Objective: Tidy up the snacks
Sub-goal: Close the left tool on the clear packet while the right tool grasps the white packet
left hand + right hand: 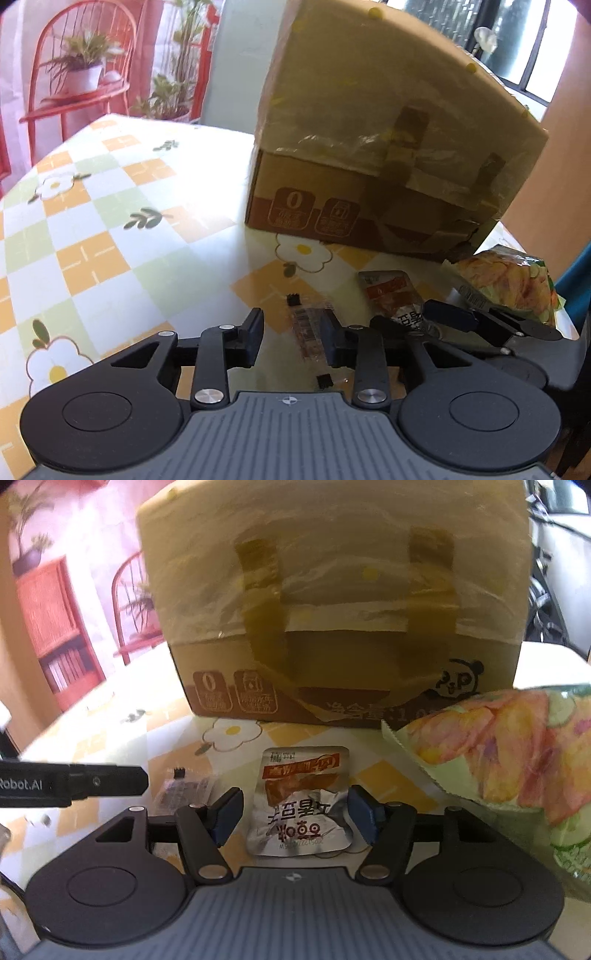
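A small clear-wrapped snack with a barcode (306, 332) lies flat on the checked tablecloth (110, 236). My left gripper (293, 336) is open around it; the left pad stands clear and the right pad is at its edge. A silver and orange snack packet (299, 805) lies between the pads of my right gripper (295, 814), which is open with its pads close to the packet's sides. In the left wrist view the silver packet (391, 295) and the right gripper (417, 321) sit just right of my left one. A chip bag (498, 753) lies at the right.
A tall taped cardboard box (369, 147) stands just beyond the snacks, wrapped in clear film. The chip bag (509, 284) leans by its right corner. One left gripper finger (107, 781) reaches in beside the clear snack (184, 790). A red chair with plants (81, 74) stands past the table's far left edge.
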{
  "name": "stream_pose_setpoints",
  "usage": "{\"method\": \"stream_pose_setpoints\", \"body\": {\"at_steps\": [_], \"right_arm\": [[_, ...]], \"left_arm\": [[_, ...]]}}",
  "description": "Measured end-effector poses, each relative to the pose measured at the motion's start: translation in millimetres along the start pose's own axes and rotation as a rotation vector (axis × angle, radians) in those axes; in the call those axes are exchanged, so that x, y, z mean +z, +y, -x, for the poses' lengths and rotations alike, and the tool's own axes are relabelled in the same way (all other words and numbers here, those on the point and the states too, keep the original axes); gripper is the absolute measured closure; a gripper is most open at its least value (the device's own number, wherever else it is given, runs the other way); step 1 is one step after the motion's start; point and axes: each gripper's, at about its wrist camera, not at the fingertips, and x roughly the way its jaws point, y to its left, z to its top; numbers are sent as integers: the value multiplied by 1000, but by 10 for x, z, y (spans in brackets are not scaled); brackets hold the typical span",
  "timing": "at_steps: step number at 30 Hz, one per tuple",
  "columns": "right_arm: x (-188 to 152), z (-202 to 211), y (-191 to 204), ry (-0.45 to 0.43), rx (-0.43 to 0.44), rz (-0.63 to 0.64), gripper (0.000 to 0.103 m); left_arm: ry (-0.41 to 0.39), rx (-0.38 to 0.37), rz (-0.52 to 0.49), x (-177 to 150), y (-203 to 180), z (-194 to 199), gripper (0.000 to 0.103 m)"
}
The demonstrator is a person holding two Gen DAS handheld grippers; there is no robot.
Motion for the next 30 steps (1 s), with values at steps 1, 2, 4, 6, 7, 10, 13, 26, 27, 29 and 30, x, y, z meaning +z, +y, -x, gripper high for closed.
{"method": "stream_pose_setpoints", "body": {"at_steps": [1, 2, 4, 6, 7, 10, 13, 26, 27, 29, 30], "right_arm": [[-3, -15, 45, 8, -12, 30, 32], [-4, -35, 97, 17, -16, 64, 28], [-13, -65, 180, 33, -14, 119, 25], [-16, -84, 216, 41, -3, 142, 25], [-20, -84, 216, 41, -1, 143, 24], [-23, -88, 215, 42, 1, 141, 24], [-23, -94, 208, 45, 12, 141, 22], [-43, 119, -123, -5, 21, -41, 71], [-49, 131, -182, -9, 30, -77, 74], [-46, 147, -269, -11, 51, -126, 83], [-48, 155, -284, -14, 58, -135, 83]], "left_arm": [[7, 5, 15, 0, 24, -14, 68], [12, 11, 31, -1, 59, -22, 68], [21, 21, 56, 2, 117, -24, 68], [25, 25, 73, 7, 158, -23, 68], [26, 26, 79, 10, 166, -20, 67], [21, 30, 78, 30, 150, -7, 63], [17, 31, 61, 20, 110, 2, 60], [35, 1, -25, -26, -50, -48, 60], [33, -3, -43, -31, -86, -47, 59], [38, -1, -73, -47, -157, -64, 57], [41, 2, -82, -53, -183, -75, 53]]}}
